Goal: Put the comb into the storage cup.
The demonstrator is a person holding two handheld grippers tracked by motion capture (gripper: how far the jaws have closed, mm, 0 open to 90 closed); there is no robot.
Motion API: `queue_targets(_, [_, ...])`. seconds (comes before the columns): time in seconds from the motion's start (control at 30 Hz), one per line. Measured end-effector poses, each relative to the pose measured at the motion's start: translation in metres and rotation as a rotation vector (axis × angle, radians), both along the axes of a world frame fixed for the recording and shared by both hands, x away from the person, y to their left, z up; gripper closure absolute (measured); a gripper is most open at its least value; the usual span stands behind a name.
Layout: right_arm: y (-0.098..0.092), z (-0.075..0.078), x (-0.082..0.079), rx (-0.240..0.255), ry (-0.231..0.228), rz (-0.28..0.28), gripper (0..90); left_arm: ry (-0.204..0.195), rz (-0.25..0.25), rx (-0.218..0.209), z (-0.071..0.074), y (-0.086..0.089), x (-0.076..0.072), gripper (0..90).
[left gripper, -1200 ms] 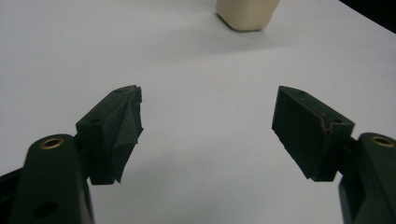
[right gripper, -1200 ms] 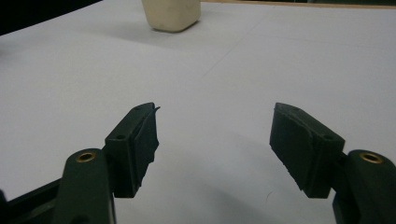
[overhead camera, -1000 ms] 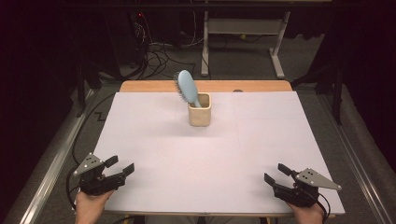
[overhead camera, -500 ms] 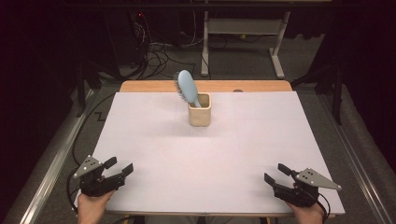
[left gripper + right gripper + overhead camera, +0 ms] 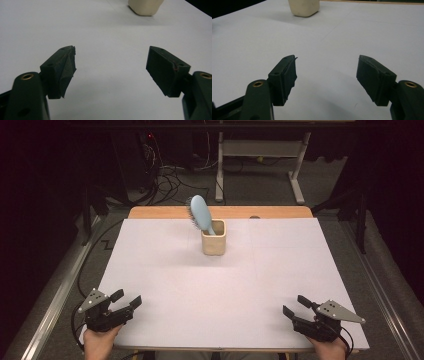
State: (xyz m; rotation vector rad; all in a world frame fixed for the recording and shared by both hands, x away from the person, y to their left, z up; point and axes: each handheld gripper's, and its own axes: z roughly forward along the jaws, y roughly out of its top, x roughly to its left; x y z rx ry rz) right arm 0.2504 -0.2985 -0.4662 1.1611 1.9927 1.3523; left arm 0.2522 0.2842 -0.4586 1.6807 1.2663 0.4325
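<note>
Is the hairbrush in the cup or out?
In. The blue hairbrush stands handle-down in the beige cup, head leaning out toward the left.

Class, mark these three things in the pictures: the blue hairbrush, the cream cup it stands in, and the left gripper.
blue hairbrush (image 5: 201, 214), high view, on the back of its head.
cream cup (image 5: 213, 245), high view, on its front wall.
left gripper (image 5: 127, 299), high view, midway between its open jaw tips.

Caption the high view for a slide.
Both open grippers, left gripper and right gripper, rest at the near table edge; a blue hairbrush leans in a beige cup.
</note>
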Motion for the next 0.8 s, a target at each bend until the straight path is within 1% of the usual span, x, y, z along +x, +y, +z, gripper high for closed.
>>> queue_targets(0.27, [-0.0001,0.0,0.0001,0.0,0.001,-0.001,32.8,0.008,0.003,-0.007,-0.0042,0.0003,-0.0014,24.6])
queue_targets(0.37, [-0.0001,0.0,0.0,0.0,0.001,-0.002,32.8,0.014,0.002,-0.003,-0.0056,0.0005,-0.0016,24.6])
queue_targets(0.63, [-0.0002,0.0,0.0001,0.001,0.002,-0.004,32.8,0.013,0.001,0.001,-0.0071,-0.0004,-0.0024,24.8])
queue_targets(0.73, [-0.0006,0.0,0.0002,0.0,0.002,-0.004,32.8,0.015,0.0,0.01,-0.0082,-0.0007,-0.0018,24.8])
queue_targets(0.8, [-0.0006,0.0,0.0002,0.001,0.003,-0.004,32.8,0.019,0.003,0.008,-0.0092,-0.0008,-0.0016,24.8])
